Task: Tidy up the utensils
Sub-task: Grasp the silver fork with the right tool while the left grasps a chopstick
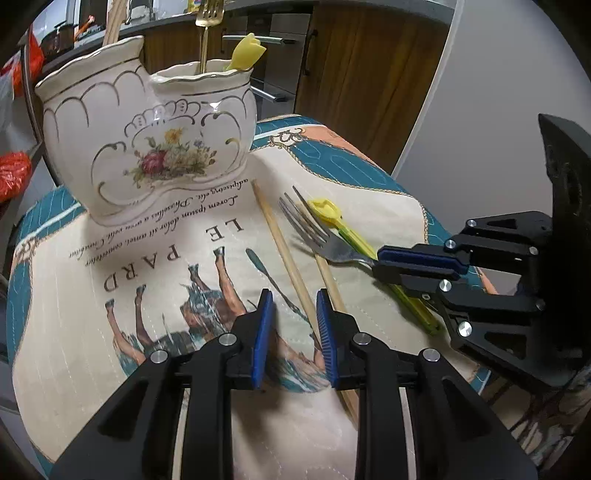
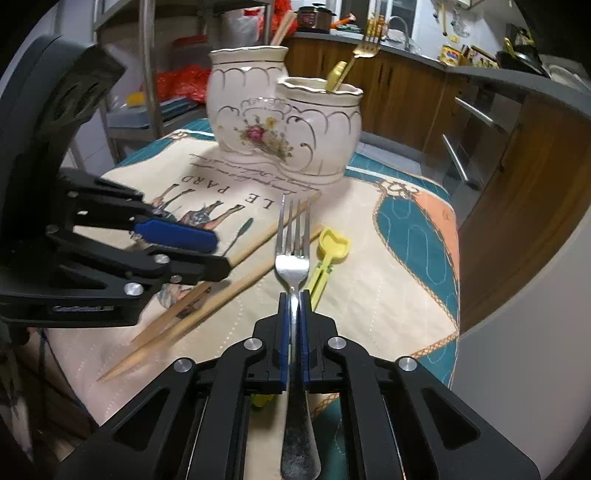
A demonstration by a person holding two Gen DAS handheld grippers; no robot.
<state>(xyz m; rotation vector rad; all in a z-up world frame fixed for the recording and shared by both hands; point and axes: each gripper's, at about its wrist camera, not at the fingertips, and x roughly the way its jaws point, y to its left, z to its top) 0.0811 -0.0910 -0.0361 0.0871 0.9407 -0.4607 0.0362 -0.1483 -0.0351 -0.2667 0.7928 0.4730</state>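
Note:
My right gripper is shut on the neck of a steel fork, whose tines point toward the ceramic holder. From the left wrist view, that gripper holds the fork from the right. My left gripper is open low over the cloth, with a wooden chopstick running between its fingers close to the right pad. A second chopstick lies just right of that pad, under the fork. A yellow plastic spoon lies beside the fork.
The two-part flowered holder stands at the far end of the printed cloth; a gold fork and a yellow utensil stand in its lower cup, chopsticks in the taller one. Wooden cabinets lie beyond the table's right edge.

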